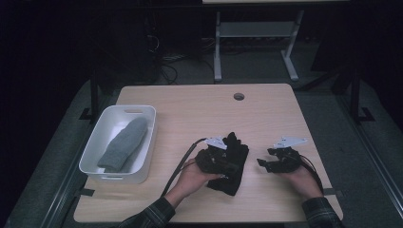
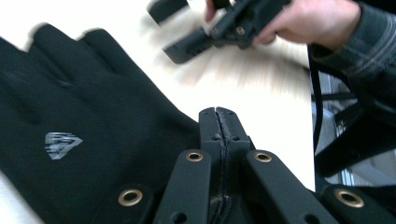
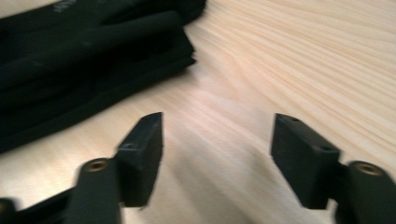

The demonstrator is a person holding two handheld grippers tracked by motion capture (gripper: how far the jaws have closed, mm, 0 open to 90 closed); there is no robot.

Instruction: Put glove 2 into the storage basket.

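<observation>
A black glove (image 1: 237,148) lies flat on the wooden table (image 1: 199,114), right of middle near the front. My left gripper (image 1: 224,165) rests over its left part, held in the person's left hand. In the left gripper view the jaws (image 2: 218,115) are pressed together at the glove's (image 2: 93,116) edge; whether cloth is pinched I cannot tell. My right gripper (image 1: 264,164) stands just right of the glove, open. In the right gripper view its jaws (image 3: 217,140) are wide apart over bare wood, with the glove (image 3: 70,56) at upper left. The right gripper (image 2: 180,27) also shows, blurred, beyond the left jaws.
A white bin (image 1: 142,110) stands at the table's left and holds a grey mitten (image 1: 124,145). A cable hole (image 1: 239,96) sits near the far edge. Beyond the table are a metal desk frame (image 1: 256,33) and dark floor.
</observation>
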